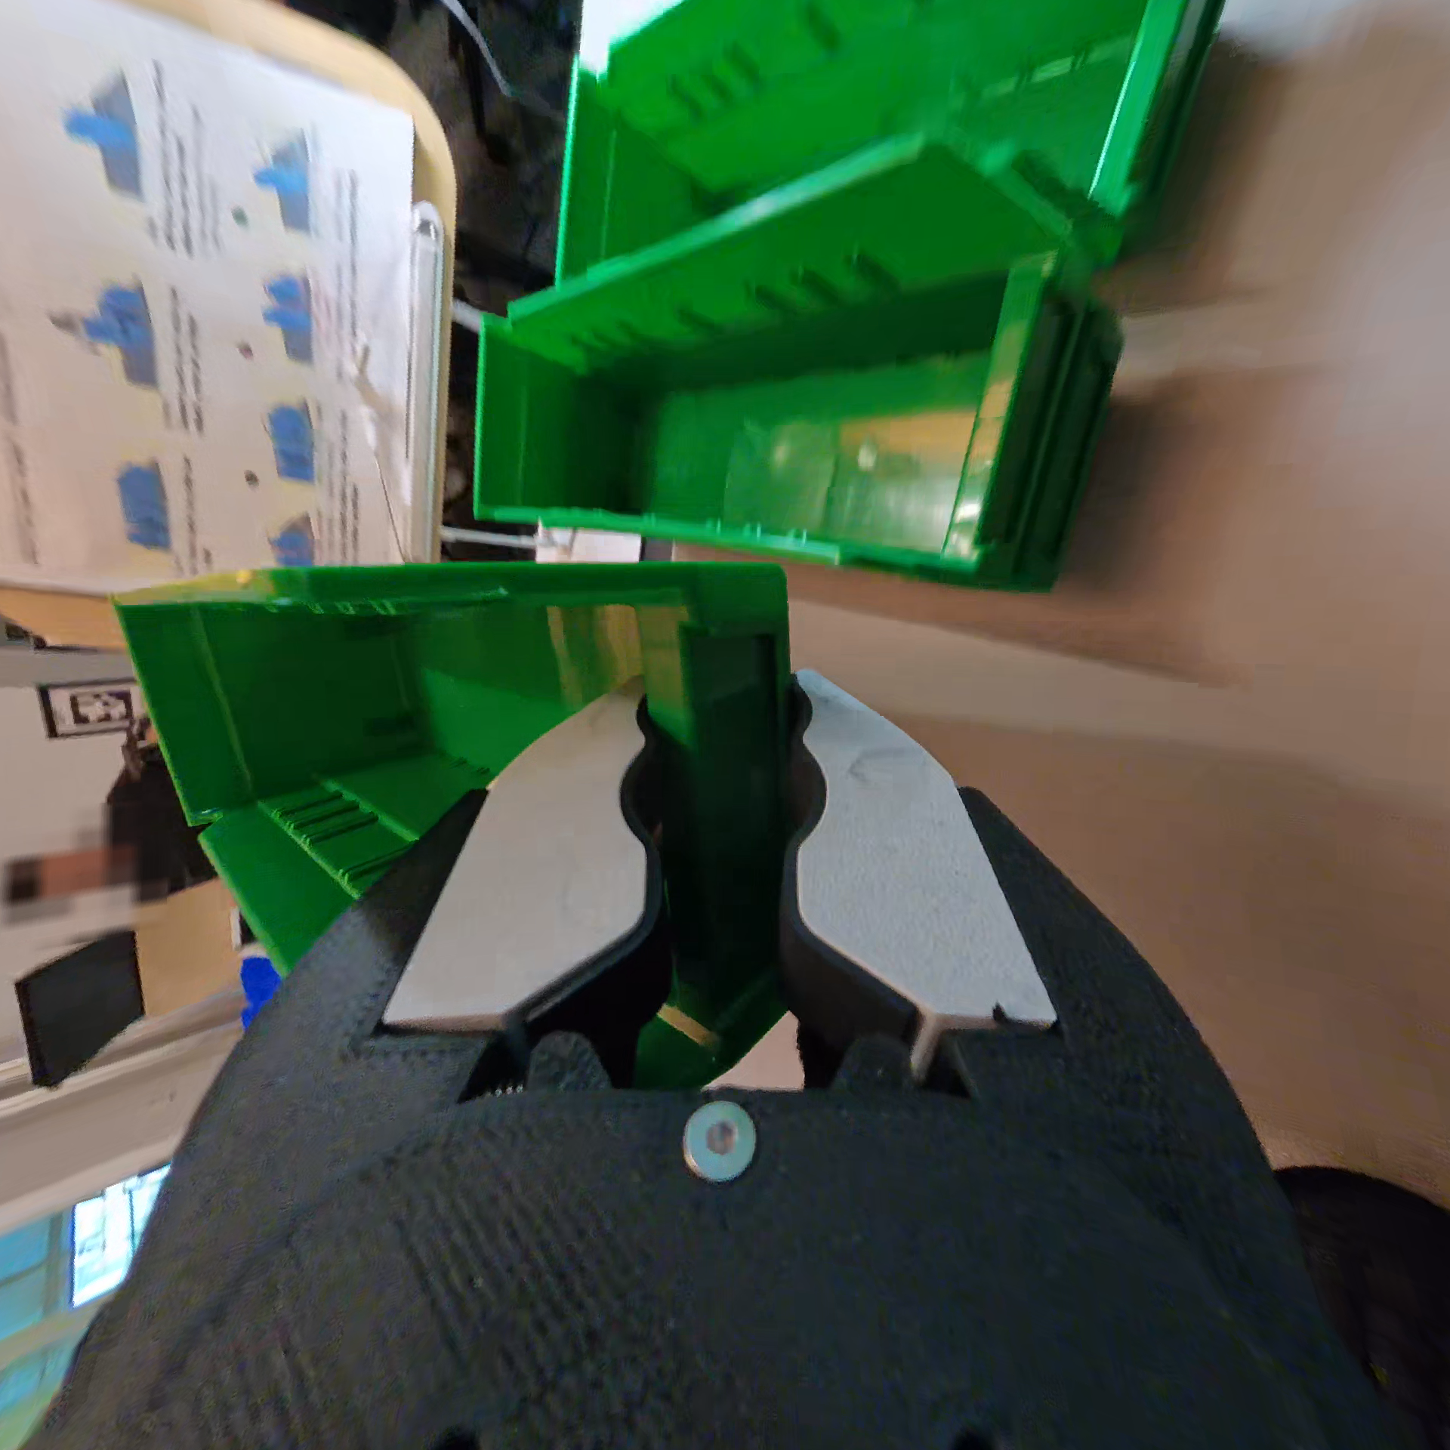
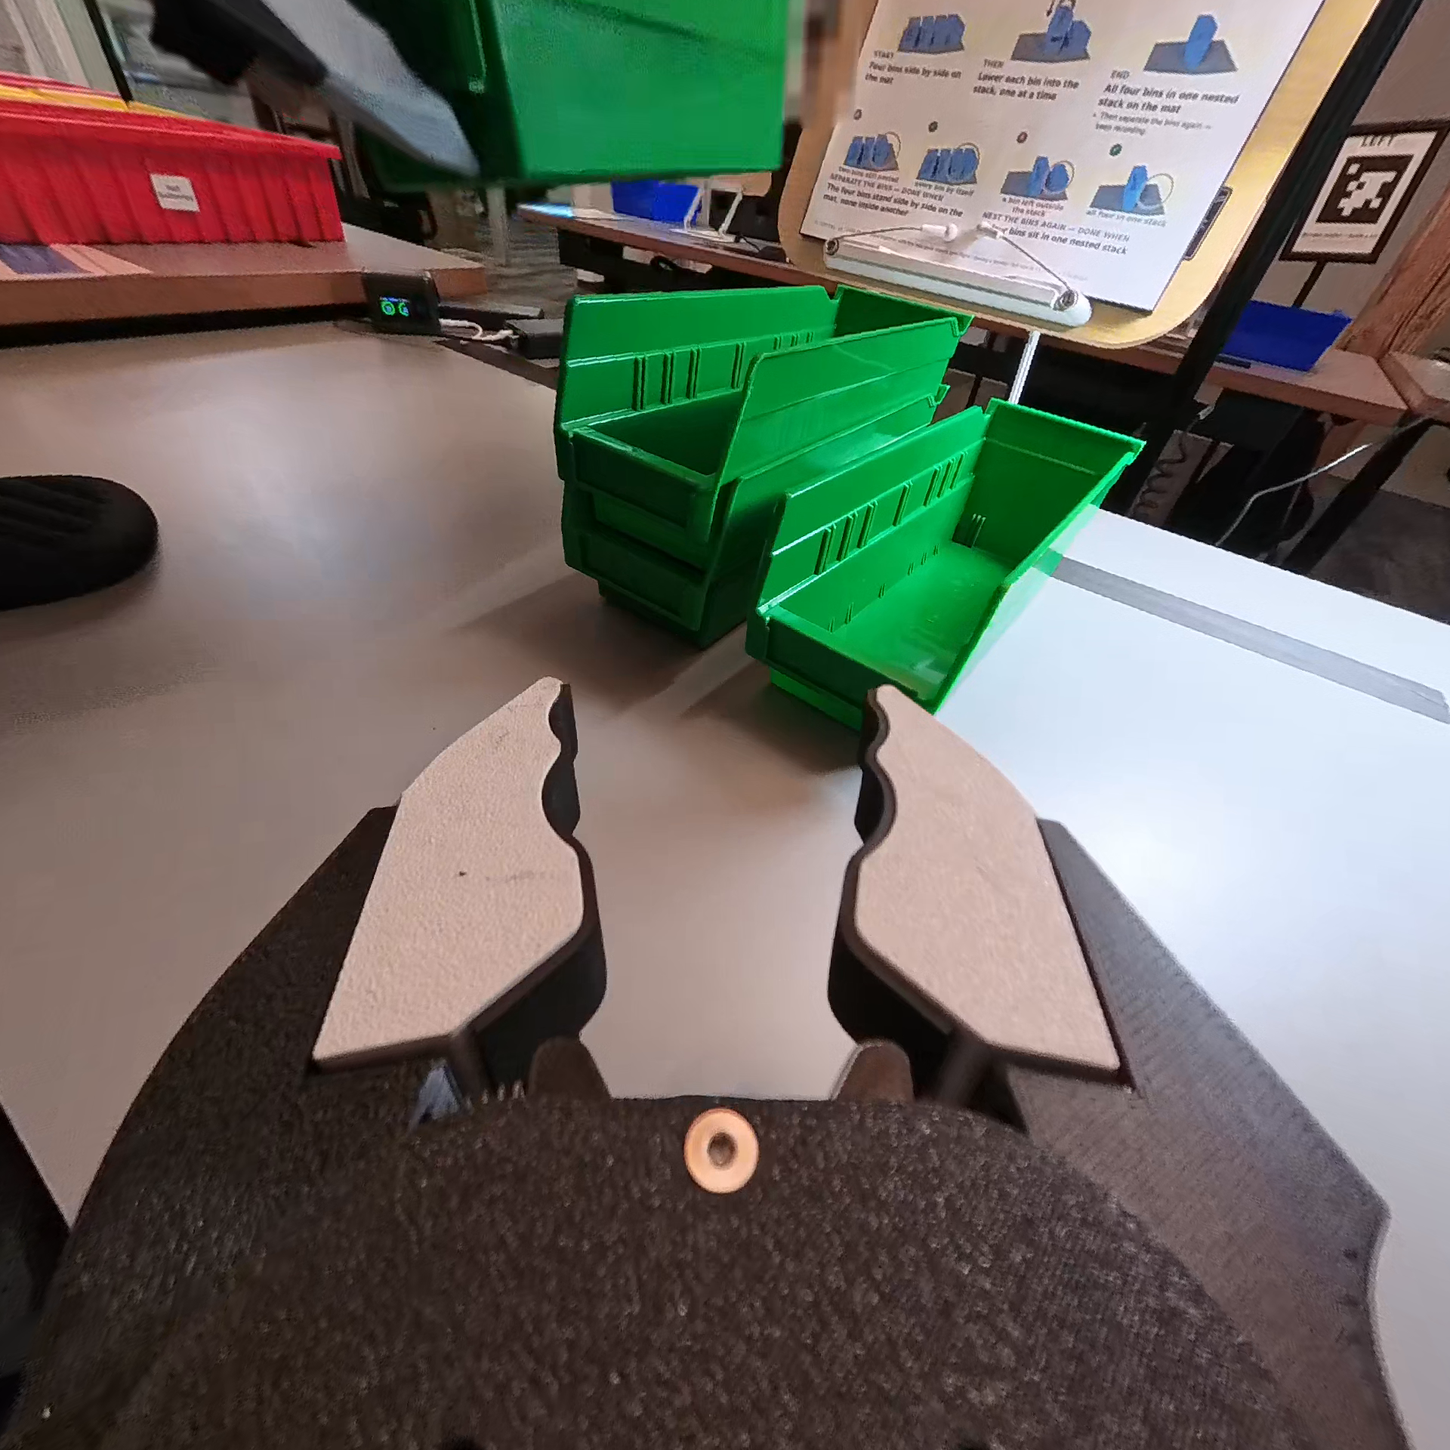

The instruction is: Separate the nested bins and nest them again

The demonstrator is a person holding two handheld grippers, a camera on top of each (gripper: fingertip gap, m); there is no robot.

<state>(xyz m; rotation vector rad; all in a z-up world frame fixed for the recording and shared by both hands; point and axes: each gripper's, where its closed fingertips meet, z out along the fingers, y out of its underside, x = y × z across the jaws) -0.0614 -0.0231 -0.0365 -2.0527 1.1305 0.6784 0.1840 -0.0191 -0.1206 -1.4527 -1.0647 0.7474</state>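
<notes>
Left claw (image 1: 722, 710) pinches green bin's (image 1: 329, 706) wall.

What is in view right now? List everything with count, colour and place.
held bin: one, green, lifted off the table, its end wall clamped in the left gripper.
nested stack: looks like two bins, green, mid-table.
single bin: one, green, on the table, to the right of the stack.
instruction sheet: one, white with blue drawings, on a board behind the bins.
red bins: count unclear, far left desk.
blue bins: count unclear, background desks.
marker tag: one, black and white, far right.
black pad: one, left table edge.
table: grey, white section on the right.
left gripper: grey fingers shut on the held bin.
right gripper: open, empty, over the table.
</notes>
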